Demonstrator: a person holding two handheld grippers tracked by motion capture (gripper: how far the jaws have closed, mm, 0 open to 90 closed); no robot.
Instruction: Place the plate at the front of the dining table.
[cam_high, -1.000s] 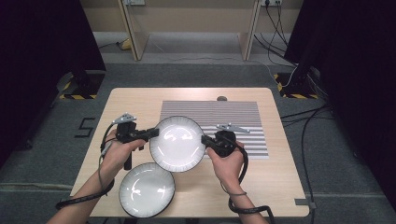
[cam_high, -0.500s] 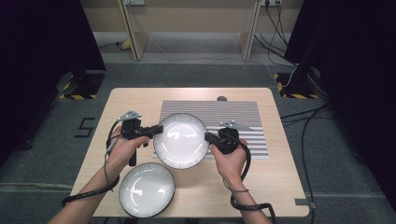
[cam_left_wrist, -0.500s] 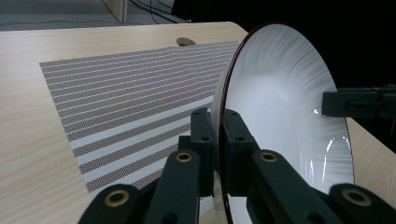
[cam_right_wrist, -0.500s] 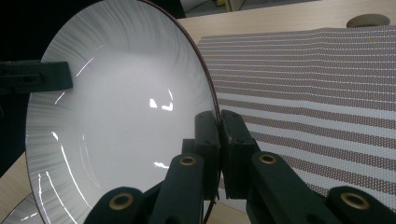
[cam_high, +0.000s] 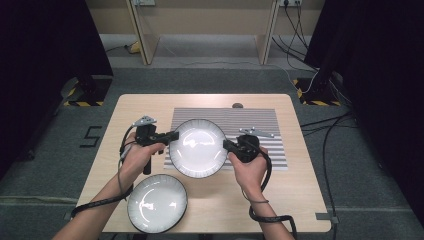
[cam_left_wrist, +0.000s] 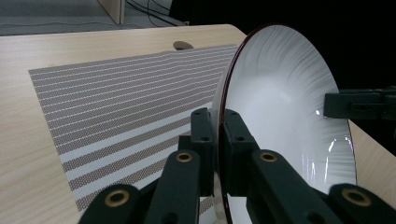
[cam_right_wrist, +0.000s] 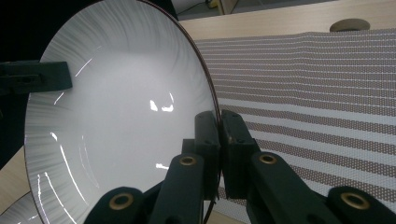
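Above the striped mat (cam_high: 250, 120), a white plate (cam_high: 198, 148) with a dark rim is carried between two hand-held tools. Left tool (cam_high: 171, 135): jaws closed on the plate's left rim, one pad on each face, as the left gripper view shows. Right tool (cam_high: 227, 144): jaws closed on the opposite rim in the same manner. The plate hangs clear of the mat, roughly level in the high view. To do this step well, both hands should probably travel together and at one height, since unequal motion could twist the rim out of a pad or tilt the glazed, likely slippery dish; lowering it flat onto the mat before easing either grip seems the safer course. A second plate (cam_high: 156, 202), similar in pattern, rests on the near left part of the bench (cam_high: 300, 175). The bench is pale wood with a round grommet (cam_high: 237, 105) at its far edge. Grey carpet surrounds it; cables (cam_high: 345, 120) trail at right, dark curtains stand at both sides, and wooden furniture legs rise beyond.
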